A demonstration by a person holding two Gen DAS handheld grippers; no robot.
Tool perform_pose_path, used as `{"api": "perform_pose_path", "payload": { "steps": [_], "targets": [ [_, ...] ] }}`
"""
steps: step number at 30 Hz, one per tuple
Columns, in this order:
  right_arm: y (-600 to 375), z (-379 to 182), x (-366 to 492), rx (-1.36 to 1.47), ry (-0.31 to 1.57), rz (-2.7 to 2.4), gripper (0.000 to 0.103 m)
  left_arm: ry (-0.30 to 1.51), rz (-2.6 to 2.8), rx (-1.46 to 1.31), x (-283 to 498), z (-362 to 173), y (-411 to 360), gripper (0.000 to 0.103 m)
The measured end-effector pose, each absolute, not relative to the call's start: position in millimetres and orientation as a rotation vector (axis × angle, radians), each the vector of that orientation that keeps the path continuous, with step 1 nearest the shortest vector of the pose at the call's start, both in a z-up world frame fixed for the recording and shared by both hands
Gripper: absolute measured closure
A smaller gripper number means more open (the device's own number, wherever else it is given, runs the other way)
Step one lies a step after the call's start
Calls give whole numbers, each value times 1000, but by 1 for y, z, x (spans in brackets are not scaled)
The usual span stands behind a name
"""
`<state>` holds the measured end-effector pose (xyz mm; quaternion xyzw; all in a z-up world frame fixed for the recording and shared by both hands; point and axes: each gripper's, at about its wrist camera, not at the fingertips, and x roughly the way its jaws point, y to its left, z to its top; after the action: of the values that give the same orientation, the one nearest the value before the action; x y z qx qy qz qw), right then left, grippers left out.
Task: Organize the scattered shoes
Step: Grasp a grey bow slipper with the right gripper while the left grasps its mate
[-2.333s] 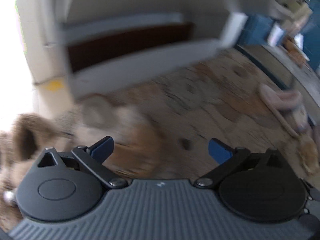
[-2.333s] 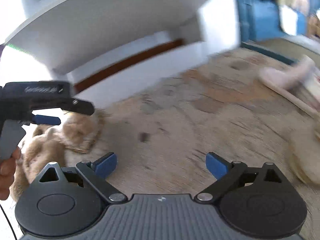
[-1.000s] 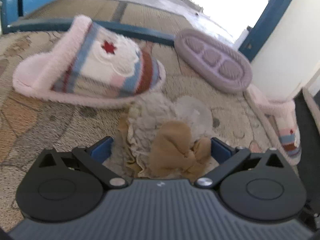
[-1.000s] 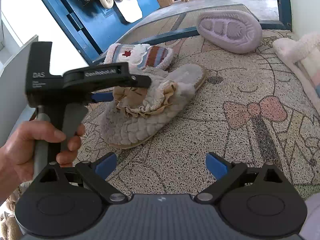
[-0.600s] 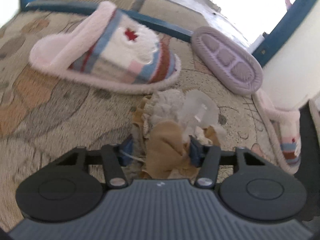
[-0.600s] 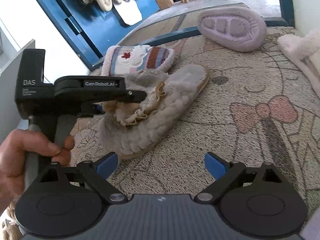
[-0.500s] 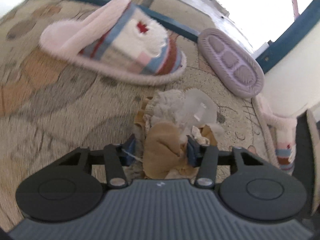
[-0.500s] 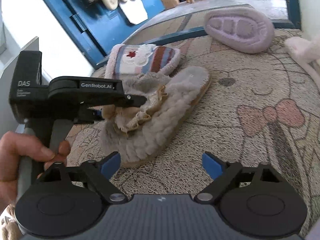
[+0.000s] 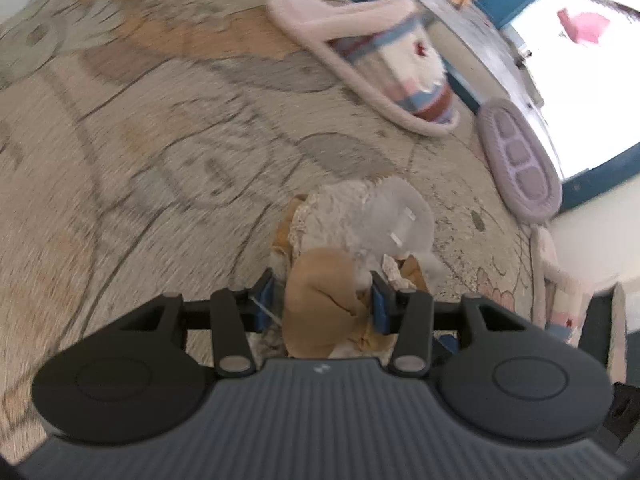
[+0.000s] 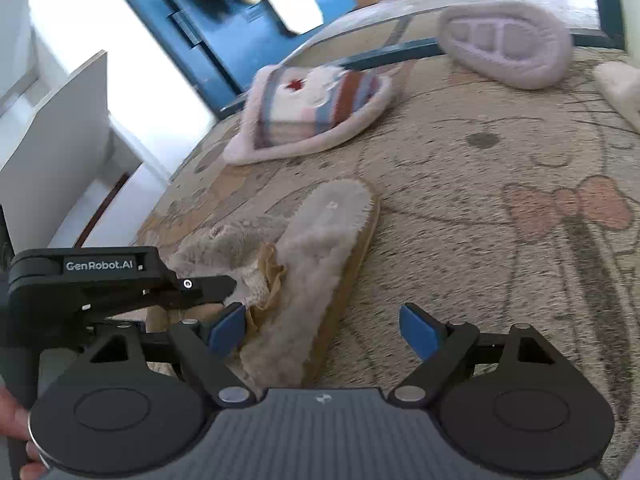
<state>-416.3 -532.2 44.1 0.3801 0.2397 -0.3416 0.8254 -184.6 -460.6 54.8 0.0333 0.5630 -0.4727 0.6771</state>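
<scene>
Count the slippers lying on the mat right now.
4, possibly more out of frame: the grey furry slipper clamped in the left gripper, the striped star slipper behind it, the upturned lilac slipper, and a second striped slipper at the wall.

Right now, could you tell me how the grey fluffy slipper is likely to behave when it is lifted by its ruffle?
The slipper is probably light and soft-piled. Held only by its ruffle, its heel may droop or swing.

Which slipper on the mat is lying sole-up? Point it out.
The lavender slipper at the mat's far edge: its ridged sole faces up. The striped slipper with a red star and the fluffy beige slipper in the left gripper show their uppers.
</scene>
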Motion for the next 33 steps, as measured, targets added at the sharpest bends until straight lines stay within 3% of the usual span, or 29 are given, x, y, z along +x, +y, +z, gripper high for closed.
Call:
{"api": "perform_pose_path", "payload": {
  "steps": [10, 13, 16, 18, 21, 31, 32, 33],
  "targets": [
    [-511, 45, -392, 759, 560, -626, 17, 1269, -801, -213, -168, 52, -405, 58],
    [-505, 49, -385, 726, 574, -593, 17, 1285, -771, -255, -164, 48, -398, 51],
    [-500, 51, -384, 703, 584, -587, 17, 1294, -811, -230, -158, 52, -400, 34],
    [-498, 52, -386, 707, 586, -588, 16, 1284, -834, -208, -152, 59, -404, 14],
    [-493, 52, -389, 708, 589, -584, 15, 1241, -871, -132, -145, 68, -413, 2],
    [-461, 58, -369, 645, 615, -528, 12, 1214, -929, 259, -131, 48, -464, 0],
    [-459, 57, -366, 644, 621, -527, 12, 1217, -949, 269, -131, 46, -466, 2],
    [-458, 55, -363, 642, 629, -524, 13, 1219, -969, 278, -132, 44, -467, 13]
  ]
}}
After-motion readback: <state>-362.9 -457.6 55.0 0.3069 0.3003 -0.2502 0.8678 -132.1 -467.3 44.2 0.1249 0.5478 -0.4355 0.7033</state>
